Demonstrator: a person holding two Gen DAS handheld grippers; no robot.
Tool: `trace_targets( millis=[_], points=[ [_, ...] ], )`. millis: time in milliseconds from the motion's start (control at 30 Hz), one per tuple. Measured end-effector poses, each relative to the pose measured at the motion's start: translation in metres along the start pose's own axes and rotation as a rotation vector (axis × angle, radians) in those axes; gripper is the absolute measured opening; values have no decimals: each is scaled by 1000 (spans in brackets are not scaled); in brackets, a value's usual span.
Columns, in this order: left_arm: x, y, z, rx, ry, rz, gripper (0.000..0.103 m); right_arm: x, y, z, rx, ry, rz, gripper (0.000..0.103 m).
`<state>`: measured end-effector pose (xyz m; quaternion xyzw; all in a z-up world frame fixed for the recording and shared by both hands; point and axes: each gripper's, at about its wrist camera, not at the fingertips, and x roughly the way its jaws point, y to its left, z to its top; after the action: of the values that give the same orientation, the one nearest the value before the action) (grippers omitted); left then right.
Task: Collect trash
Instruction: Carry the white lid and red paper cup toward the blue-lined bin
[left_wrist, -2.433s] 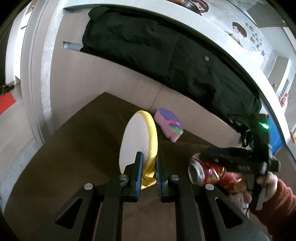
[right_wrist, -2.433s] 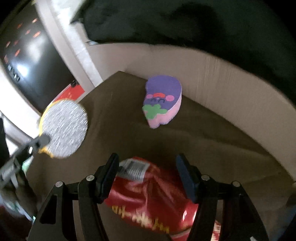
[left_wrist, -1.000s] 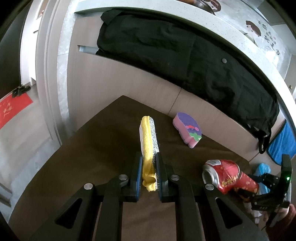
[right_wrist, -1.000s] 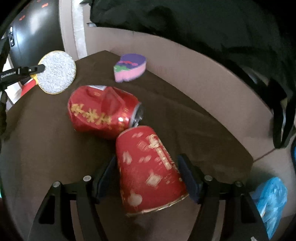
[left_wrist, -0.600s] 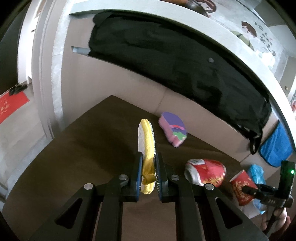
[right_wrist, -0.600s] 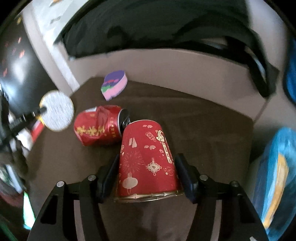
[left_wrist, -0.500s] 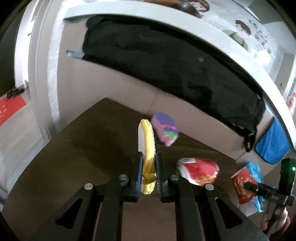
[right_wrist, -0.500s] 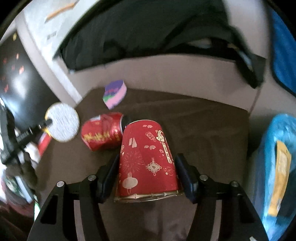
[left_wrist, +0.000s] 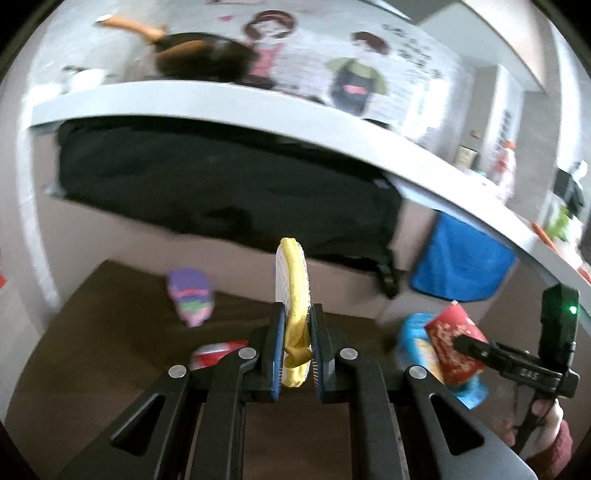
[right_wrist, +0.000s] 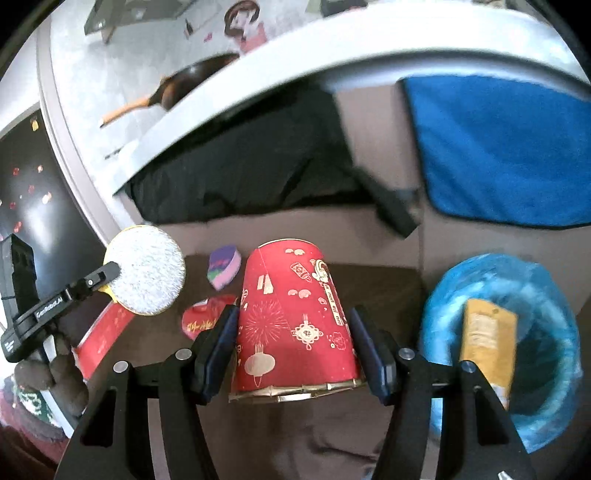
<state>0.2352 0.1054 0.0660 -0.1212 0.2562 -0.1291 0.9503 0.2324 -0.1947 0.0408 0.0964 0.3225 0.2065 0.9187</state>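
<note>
Right claw (right_wrist: 293, 354) clamps the cup (right_wrist: 295, 317) across its sides, a light, crushable thing, bin (right_wrist: 498, 347) at three o'clock.

Red paper cup, crushed can, and the lined bin

The red paper cup (right_wrist: 295, 317), printed with gold lanterns and fireworks, is held mouth toward the camera, just left of the blue-lined trash bin (right_wrist: 502, 347), which contains a yellow carton (right_wrist: 487, 347). A dented red can (right_wrist: 203, 321) lies on its side on the brown tabletop (right_wrist: 373, 284).
</note>
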Motion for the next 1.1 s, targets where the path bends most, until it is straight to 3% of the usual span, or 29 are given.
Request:
trace_targets(
  millis=[200,333,533,767,1100],
  points=[
    [17,-72,2,72,14,-99,13,-41,-28,9,-15,-79,-73,58],
    [39,-121,-4,137,50,-159,13,-71,-53,14,-32,-141,-165,58],
    [71,-180,-16,214,78,-226,13,-95,-86,13,-28,-170,-278,58],
    [110,-217,-33,225,135,-261,13,-104,-116,1,-25,-174,-390,58],
    [140,-228,-55,226,207,-264,13,-88,-148,-12,8,-142,-420,58]
  ],
)
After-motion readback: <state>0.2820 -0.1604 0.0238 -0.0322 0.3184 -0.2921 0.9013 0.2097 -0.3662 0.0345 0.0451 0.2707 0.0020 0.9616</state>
